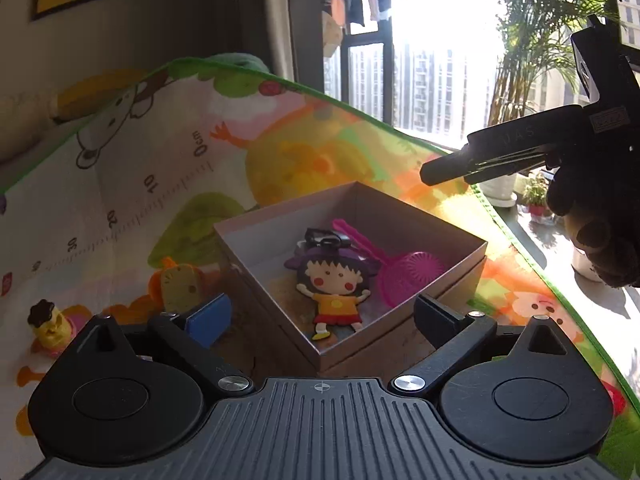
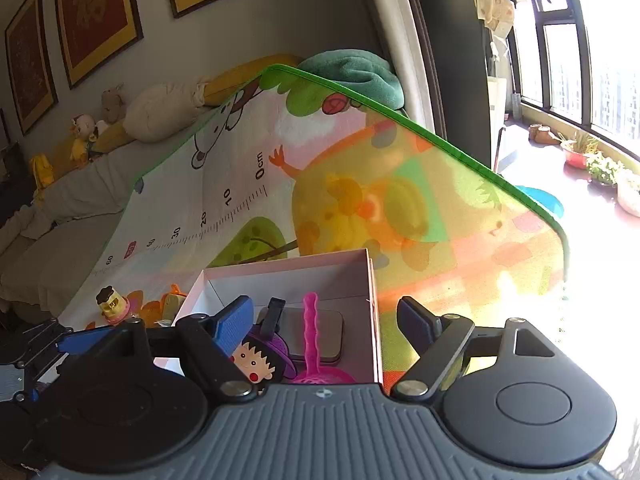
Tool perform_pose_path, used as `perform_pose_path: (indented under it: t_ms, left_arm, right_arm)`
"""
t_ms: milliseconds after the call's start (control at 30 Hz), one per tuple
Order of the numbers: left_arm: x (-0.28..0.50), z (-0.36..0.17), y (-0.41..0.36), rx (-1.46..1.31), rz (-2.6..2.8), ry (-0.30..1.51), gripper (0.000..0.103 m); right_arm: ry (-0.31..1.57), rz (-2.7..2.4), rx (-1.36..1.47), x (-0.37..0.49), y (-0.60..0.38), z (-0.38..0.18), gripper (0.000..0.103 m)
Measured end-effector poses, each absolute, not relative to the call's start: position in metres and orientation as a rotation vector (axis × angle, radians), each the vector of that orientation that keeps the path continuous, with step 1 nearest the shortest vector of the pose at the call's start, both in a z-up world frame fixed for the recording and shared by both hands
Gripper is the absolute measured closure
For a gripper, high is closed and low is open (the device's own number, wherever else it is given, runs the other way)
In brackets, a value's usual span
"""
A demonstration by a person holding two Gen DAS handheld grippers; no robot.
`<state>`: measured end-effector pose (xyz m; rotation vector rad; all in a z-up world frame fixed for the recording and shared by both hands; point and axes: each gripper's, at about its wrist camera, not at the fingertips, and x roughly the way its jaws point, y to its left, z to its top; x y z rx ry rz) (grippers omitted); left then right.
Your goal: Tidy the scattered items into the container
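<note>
With both grippers spread wide and empty, use your left gripper (image 1: 320, 320) — nearer than the right gripper (image 2: 324, 324) over the box (image 1: 460, 240) — for the yellow figurine (image 1: 50, 326) standing upright on the mat, left of the box

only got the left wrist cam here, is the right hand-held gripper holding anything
Observer: No. The right wrist view shows the right hand-held gripper open, with nothing between its fingers.
Operator: where's it pointing
Observer: At the box. The doll and the pink scoop show between its fingers.
Operator: anything in the box i'm missing
Observer: A flat grey tin lies under the scoop's handle, behind the doll.
</note>
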<state>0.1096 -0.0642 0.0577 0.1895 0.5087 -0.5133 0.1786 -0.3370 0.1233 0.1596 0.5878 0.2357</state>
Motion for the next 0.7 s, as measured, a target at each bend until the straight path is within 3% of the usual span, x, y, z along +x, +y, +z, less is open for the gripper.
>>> perform_pose_path:
  t_ms: [400, 467, 533, 567, 600, 700]
  left_arm:
    - [0.041, 0.018, 0.032, 0.065, -0.212, 0.613, 0.001]
    - [0.037, 0.016, 0.047, 0.044, -0.176, 0.613, 0.000]
    - [0.036, 0.013, 0.059, 0.039, -0.134, 0.608, 0.000]
    - [0.036, 0.012, 0.065, 0.030, -0.116, 0.607, 0.000]
    - [0.036, 0.012, 0.071, 0.000, -0.113, 0.609, 0.000]
    - [0.036, 0.012, 0.082, -0.071, -0.145, 0.596, 0.000]
  right_arm:
    - [0.514, 0.350, -0.157, 0.120, -0.235, 0.116, 0.023]
    - [0.496, 0.406, -0.224, 0.112, -0.207, 0.114, 0.028]
    - [0.518, 0.473, -0.263, 0.110, -0.180, 0.111, 0.054]
    - [0.542, 0.501, -0.271, 0.112, -0.169, 0.110, 0.060]
    - [0.569, 0.527, -0.275, 0.117, -0.156, 0.109, 0.065]
    - [0.596, 0.525, -0.283, 0.138, -0.125, 0.112, 0.065]
